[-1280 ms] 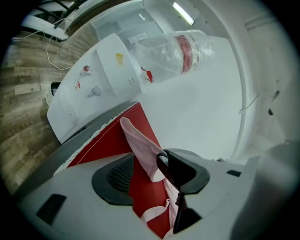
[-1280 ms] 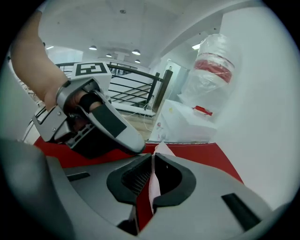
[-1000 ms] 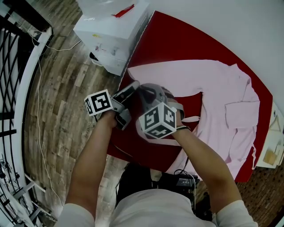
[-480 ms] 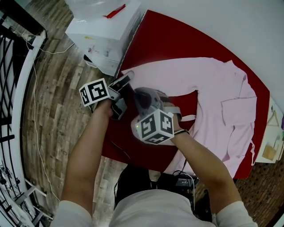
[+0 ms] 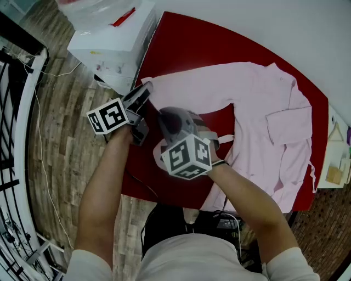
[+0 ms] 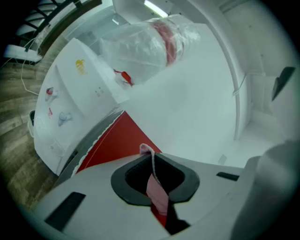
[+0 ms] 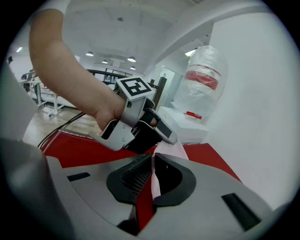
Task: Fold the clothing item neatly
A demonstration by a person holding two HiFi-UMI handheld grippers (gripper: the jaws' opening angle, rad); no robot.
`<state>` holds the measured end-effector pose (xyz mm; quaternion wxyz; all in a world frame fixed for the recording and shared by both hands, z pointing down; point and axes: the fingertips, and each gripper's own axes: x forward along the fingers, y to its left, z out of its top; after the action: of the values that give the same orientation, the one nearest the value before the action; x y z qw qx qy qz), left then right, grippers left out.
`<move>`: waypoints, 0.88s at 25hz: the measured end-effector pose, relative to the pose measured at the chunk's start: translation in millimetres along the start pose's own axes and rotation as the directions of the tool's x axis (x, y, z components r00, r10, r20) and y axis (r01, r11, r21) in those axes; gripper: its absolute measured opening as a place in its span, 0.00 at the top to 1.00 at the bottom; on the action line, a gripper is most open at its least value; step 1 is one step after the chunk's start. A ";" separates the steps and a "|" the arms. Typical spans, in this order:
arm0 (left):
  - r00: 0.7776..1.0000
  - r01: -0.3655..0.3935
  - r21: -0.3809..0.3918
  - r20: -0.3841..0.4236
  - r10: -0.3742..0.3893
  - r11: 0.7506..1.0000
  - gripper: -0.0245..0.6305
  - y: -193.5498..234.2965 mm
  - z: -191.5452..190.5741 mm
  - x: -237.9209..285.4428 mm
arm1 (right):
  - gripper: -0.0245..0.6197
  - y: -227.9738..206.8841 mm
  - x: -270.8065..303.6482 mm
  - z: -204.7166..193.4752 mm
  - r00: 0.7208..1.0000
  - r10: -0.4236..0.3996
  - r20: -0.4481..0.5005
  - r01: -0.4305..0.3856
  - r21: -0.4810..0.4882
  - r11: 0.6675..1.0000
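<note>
A pink shirt [image 5: 263,110] lies spread on the red table [image 5: 186,49], one long sleeve [image 5: 181,88] reaching toward the left edge. My left gripper [image 5: 143,92] is at that sleeve's end; its jaws have just been closing and now pinch a thin fold of pink cloth [image 6: 157,194]. The left gripper [image 6: 152,164] is lifted and looks out toward the white wall. My right gripper [image 5: 162,113] is just beside it, shut on the same sleeve's pink edge [image 7: 155,180]. In the right gripper view, the right gripper [image 7: 152,176] faces the left gripper [image 7: 140,126], with pink cloth running between them.
A white appliance [image 5: 109,41] with a clear plastic bag [image 5: 93,8] on top stands off the table's left corner. Wooden floor [image 5: 60,137] and a black railing [image 5: 11,110] lie to the left. Small items [image 5: 334,175] sit past the table's right edge. A black bag [image 5: 181,219] lies below the near edge.
Both grippers have shifted left and risen a little with the sleeve end. The left gripper's jaws have closed onto the pink cloth; the right stays shut on it.
</note>
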<state>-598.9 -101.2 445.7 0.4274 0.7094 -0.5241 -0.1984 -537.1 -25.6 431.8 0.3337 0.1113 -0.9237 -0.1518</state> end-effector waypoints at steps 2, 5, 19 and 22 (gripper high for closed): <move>1.000 0.022 0.049 0.004 -0.022 0.999 0.93 -16.6 4.5 4.0 | 0.91 -6.8 -6.9 -0.9 1.000 -0.017 0.005 0.016 0.050 0.999; 0.998 0.058 0.120 0.006 -0.059 0.991 0.93 -45.3 11.8 10.7 | 0.91 -17.4 -19.4 0.6 0.999 -0.045 0.020 0.043 0.090 0.995; 0.993 0.114 0.398 -0.071 -0.093 0.910 0.93 -160.4 4.8 62.4 | 0.91 -73.2 -95.2 -9.4 0.980 -0.161 0.121 0.126 0.254 0.959; 0.989 0.137 0.444 -0.104 -0.102 0.885 0.93 -185.9 -9.0 79.6 | 0.91 -85.6 -113.7 -24.0 0.977 -0.176 0.123 0.134 0.290 0.948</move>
<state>-456.0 -154.4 312.5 0.2585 0.8271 -0.4941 -0.0700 -427.0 -75.2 352.7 0.2324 0.2182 -0.9463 -0.0531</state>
